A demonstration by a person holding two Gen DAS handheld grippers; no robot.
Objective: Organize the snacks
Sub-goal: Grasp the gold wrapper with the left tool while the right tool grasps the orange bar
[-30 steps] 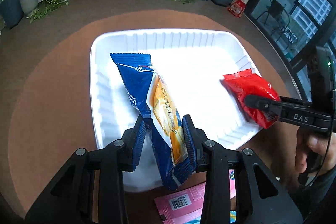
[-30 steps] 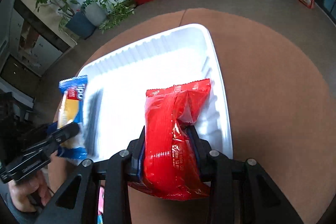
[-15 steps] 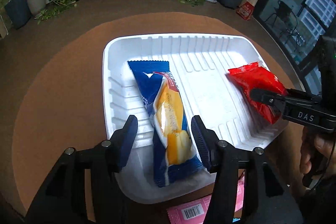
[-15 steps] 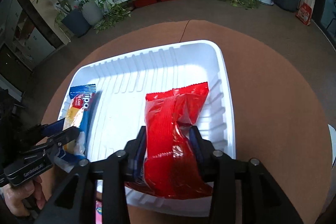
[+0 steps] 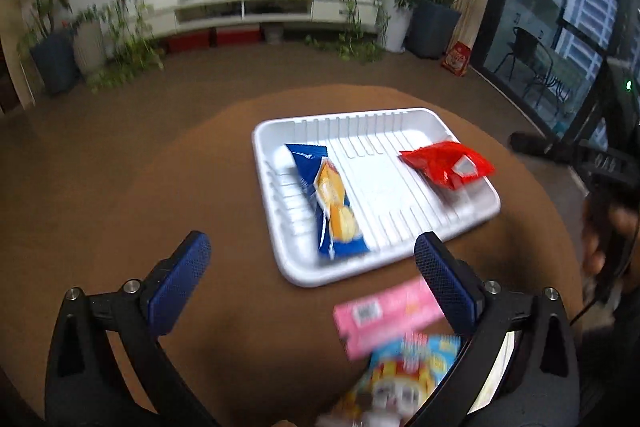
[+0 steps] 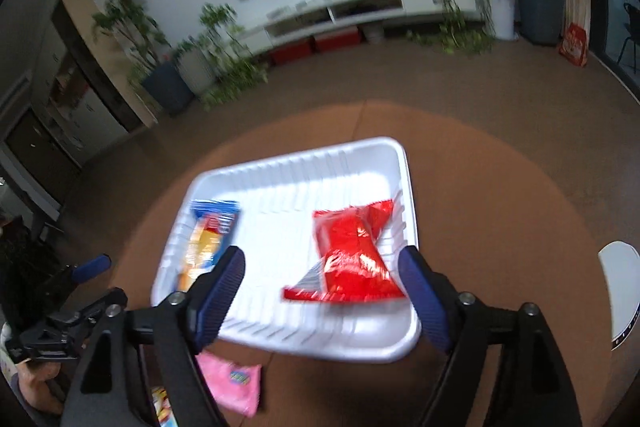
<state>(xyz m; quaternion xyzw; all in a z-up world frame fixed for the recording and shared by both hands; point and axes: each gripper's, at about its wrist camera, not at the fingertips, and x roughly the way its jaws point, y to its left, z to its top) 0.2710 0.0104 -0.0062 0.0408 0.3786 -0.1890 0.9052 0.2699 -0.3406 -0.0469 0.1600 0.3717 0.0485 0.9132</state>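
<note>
While both hand-held grippers' jaws are opening empty, white plate [image 6: 618, 291] only in right view, blue snack [image 5: 332, 203] in tray [image 5: 360, 115]

The tray [image 5: 460, 231] sits near the middle of the round surface [image 5: 160, 187]. Its centre strip is bare between the blue pack [image 5: 330, 203] along its left side and the red pack [image 5: 444, 163] at its right side. Left of the tray the surface is open out to the edge. At the near edge, a pink pack [image 5: 384, 315] and a colourful pack [image 5: 404, 379] lie just beside the tray's near rim.
</note>
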